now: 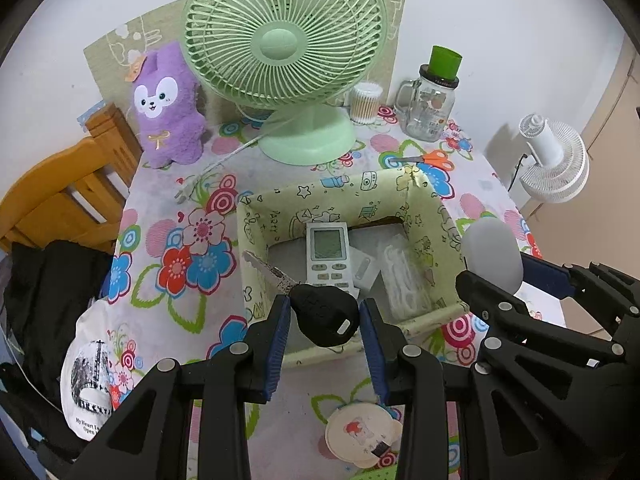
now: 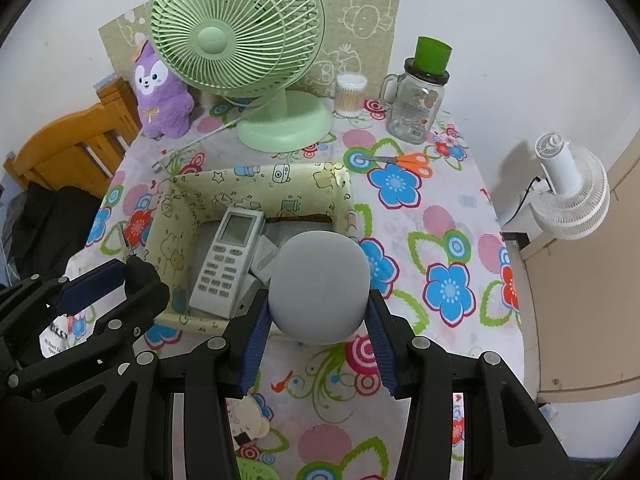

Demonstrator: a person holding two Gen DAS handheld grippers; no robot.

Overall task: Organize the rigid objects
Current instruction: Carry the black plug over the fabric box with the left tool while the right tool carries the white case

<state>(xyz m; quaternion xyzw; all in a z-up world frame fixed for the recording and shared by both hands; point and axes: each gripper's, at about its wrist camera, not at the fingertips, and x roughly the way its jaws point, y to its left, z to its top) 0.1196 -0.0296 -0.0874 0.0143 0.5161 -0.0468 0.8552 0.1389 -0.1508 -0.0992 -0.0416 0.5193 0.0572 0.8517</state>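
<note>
Left wrist view: a black car key (image 1: 324, 314) is seen clamped by its fob between the blue pads of the left tool (image 1: 325, 322), its metal blade pointing up and to the left across the near left wall of the patterned storage box (image 1: 340, 192). The key is held above that wall rather than over the box floor, where a white remote control (image 1: 327, 254) and a clear packet (image 1: 404, 280) already lie. A release here could be judged risky: the blade might catch the soft wall, and the key could tip outward onto the desk (image 1: 168, 216) toward its left edge. The right tool (image 1: 492, 276) is seen at the right, closed on a pale grey rounded object (image 1: 492, 254) beside the box's right wall.

Right wrist view: the grey rounded object (image 2: 320, 286) is gripped at its widest part by the right tool (image 2: 320, 320), over the box's near right corner, partly above the remote (image 2: 230, 262). The smooth, curved shell could be expected to slip between the pads, or to land on the remote and roll out over the low wall (image 2: 256, 176). The left tool (image 2: 120, 276) is seen at the box's left wall, the key (image 2: 140, 276) in its grip. Orange scissors (image 2: 404, 162) lie well apart, toward the desk's far right corner.
</note>
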